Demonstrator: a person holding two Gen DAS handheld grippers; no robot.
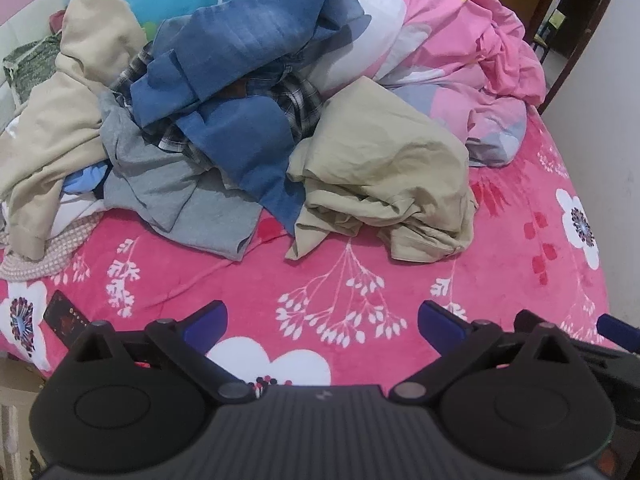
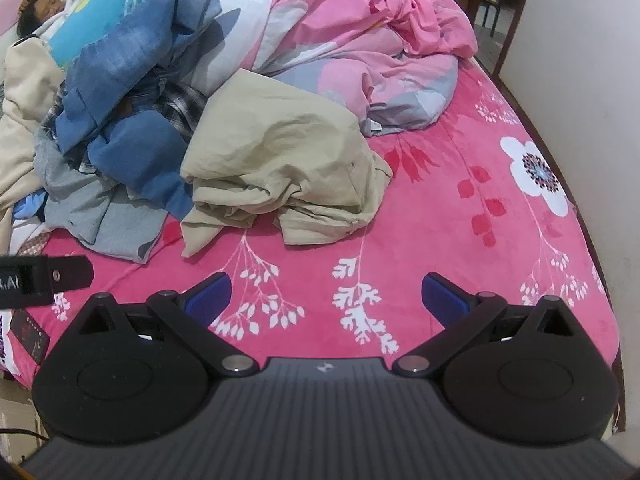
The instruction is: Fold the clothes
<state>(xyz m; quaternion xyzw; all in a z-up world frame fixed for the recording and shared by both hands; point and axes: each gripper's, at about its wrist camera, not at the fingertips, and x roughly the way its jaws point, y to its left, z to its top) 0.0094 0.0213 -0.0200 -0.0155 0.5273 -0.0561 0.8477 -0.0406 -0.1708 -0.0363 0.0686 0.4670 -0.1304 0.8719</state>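
Observation:
A heap of crumpled clothes lies on the bed. Nearest is a beige garment [image 1: 384, 172] [image 2: 280, 160], bunched up. Behind it lie blue jeans [image 1: 248, 80] [image 2: 132, 80], a plaid shirt [image 1: 296, 104], a grey top [image 1: 172, 200] [image 2: 80, 204] and a cream hoodie [image 1: 60, 120]. My left gripper [image 1: 322, 326] hovers open over the pink blanket, short of the beige garment, its blue pads [image 1: 208, 320] holding nothing. My right gripper [image 2: 326, 296] is likewise open and empty just in front of the same garment. Part of the left gripper [image 2: 48, 276] shows at the right wrist view's left edge.
A pink floral blanket [image 1: 520, 280] [image 2: 460, 260] covers the bed. A pink duvet [image 1: 460, 48] [image 2: 360, 40] is piled at the back. A person [image 2: 44, 4] lies at the bed's head. A dark remote [image 1: 66, 318] rests near the left edge. A white wall [image 2: 592, 100] borders the right side.

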